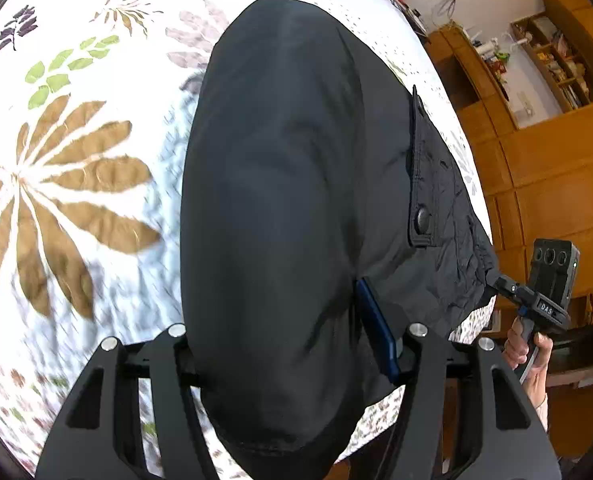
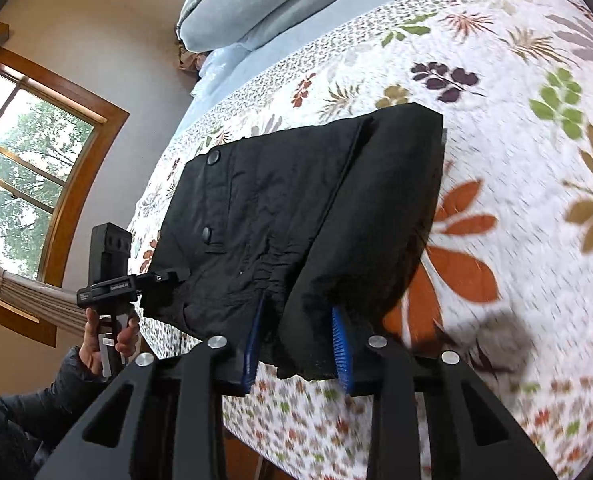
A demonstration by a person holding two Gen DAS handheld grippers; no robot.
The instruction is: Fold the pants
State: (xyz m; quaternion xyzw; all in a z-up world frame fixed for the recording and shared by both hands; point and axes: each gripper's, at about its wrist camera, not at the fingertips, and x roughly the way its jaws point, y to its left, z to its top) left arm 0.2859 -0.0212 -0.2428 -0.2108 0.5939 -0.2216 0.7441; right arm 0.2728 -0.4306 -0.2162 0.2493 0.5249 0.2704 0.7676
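The bed [image 2: 516, 184], spread with one floral quilt [image 1: 68, 184], serves as the folding surface, presumably because it is broad and soft enough to lay cloth flat. On it, near the edge closest to the person, lies the single pair of black pants [image 2: 304, 204], already doubled over into a compact slab whose far end rests on the quilt while the near end hangs up off the bed edge, lifted between the two tools so the next fold can be carried forward. Two pillows, or perhaps one folded blanket, sit in a pale blue heap [image 2: 256, 4] at the head of the bed, well apart from the work; the edge of the lens blurs it too much to be sure. The right gripper [image 2: 296, 344] grasps the near hem by one corner, with cloth bunched between its two blue-padded fingers [image 2: 339, 344]. The left gripper [image 1: 292, 344] grasps the other corner of that same edge, so the hem stays level and taut; only one of its blue pads [image 1: 376, 332] shows, the other buried under fabric, but the cloth is plainly pinched there. Two round snap buttons [image 2: 213, 157] on a pocket flap face upward.
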